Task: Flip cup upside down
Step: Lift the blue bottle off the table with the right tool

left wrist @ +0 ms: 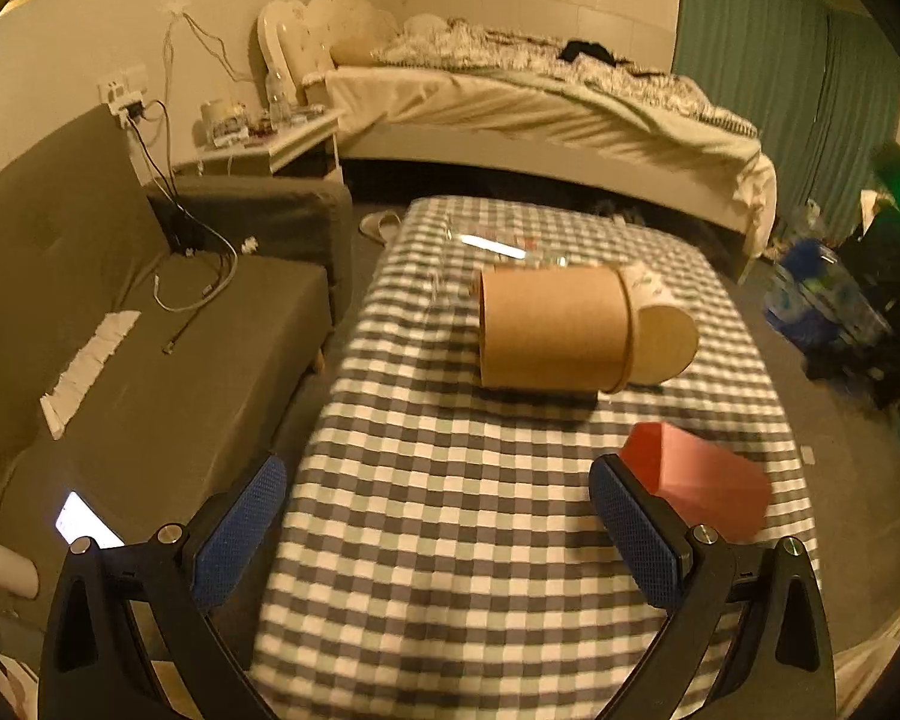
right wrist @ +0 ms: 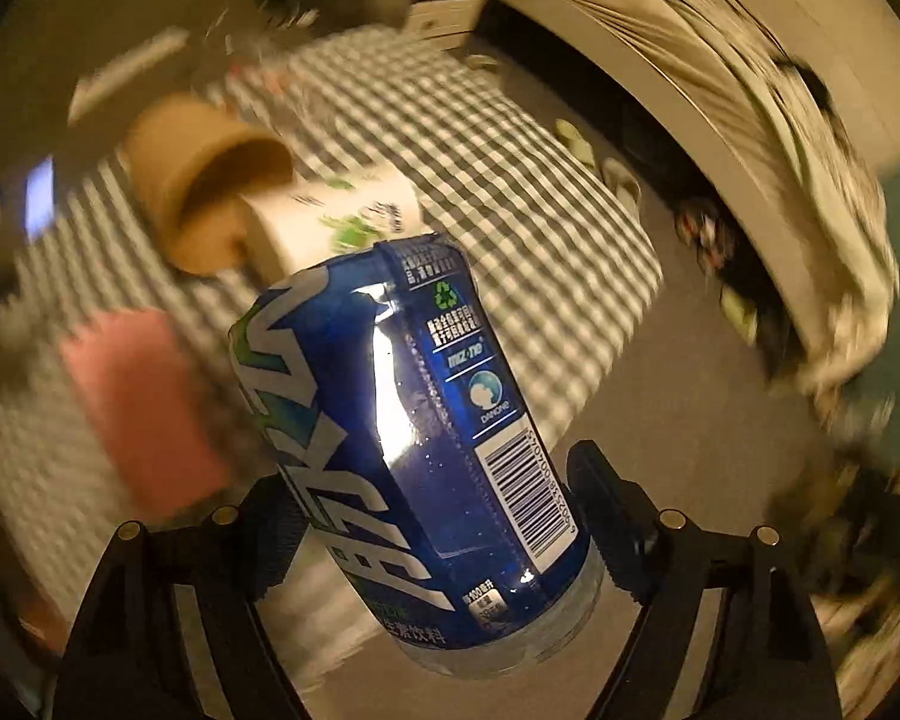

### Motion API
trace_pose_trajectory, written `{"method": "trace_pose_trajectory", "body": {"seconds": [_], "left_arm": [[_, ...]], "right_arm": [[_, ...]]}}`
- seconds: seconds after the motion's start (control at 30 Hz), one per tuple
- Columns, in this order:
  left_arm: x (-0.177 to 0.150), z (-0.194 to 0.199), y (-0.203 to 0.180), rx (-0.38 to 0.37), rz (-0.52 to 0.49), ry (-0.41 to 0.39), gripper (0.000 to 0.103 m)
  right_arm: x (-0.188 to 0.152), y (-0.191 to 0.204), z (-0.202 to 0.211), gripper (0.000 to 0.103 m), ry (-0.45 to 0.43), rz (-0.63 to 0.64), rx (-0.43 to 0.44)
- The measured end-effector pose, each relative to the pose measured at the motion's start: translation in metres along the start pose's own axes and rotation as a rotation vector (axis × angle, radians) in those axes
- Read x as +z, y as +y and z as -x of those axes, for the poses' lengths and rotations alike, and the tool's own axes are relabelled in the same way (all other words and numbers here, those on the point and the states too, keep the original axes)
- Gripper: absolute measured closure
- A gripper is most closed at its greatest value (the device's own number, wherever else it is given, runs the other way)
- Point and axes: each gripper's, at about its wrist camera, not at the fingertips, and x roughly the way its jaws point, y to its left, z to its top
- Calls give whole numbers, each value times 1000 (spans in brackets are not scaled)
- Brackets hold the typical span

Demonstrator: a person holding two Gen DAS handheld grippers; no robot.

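Currently: right fingers clamped on a blue bottle, left fingers spread wide and empty.

Right gripper [right wrist: 435,531] — both fingers press the sides of the blue labelled bottle [right wrist: 414,456], which stands tilted between them above the edge of the desk and the floor; the view is motion-blurred. Left gripper [left wrist: 438,531] — its blue-padded fingers [left wrist: 240,531] stand far apart over the checkered desk [left wrist: 438,480], touching nothing. Just beside the right-hand finger of this gripper lies a pink box [left wrist: 699,483]. Farther out, near the middle of the desk, the brown paper cup [left wrist: 555,330] lies on its side, mouth toward the right, with a white printed cup [left wrist: 648,288] touching it behind the rim. Beyond the desk: a grey sofa [left wrist: 90,312] at left, a bed [left wrist: 540,102] at the rear.
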Motion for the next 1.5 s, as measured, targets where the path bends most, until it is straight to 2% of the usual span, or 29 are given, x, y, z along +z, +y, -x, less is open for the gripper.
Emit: {"method": "trace_pose_trajectory", "body": {"seconds": [0.1,0.2,0.27,0.37,0.57,0.7,0.77,0.9,1.07,1.23,1.27,1.3,1.33,1.4,1.5], "left_arm": [[-3,20,5,-5,9,-33,0],[-11,38,12,-8,12,-51,0],[-20,45,15,0,13,-49,0],[-31,51,21,-3,2,-37,0],[-41,58,39,2,25,-64,0],[-41,60,55,0,55,-85,0],[-42,59,60,-2,68,-87,0],[-44,53,69,2,76,-76,0],[-45,48,74,12,70,-69,0],[-46,46,74,28,61,-64,0],[-46,46,73,33,57,-63,0],[-47,47,71,42,50,-63,0],[-48,48,69,51,41,-61,0],[-50,53,63,65,24,-65,0],[-51,64,51,73,1,-77,0]], "right_arm": [[-26,15,30,22,53,-179,60],[-53,42,41,22,113,-324,113],[-66,61,47,22,94,-399,159],[-86,91,39,22,83,-541,223],[-108,161,14,23,103,-728,390],[-107,189,-3,24,160,-779,387],[-101,196,-14,24,187,-794,357],[-89,199,-26,26,168,-787,236],[-81,199,-32,26,118,-804,180],[-79,206,-27,26,19,-768,153],[-77,207,-24,23,-6,-759,152],[-75,208,-17,13,-46,-743,147],[-76,208,-9,9,-74,-730,139],[-72,208,16,7,-166,-689,96],[-69,204,47,6,-249,-654,53]]}}
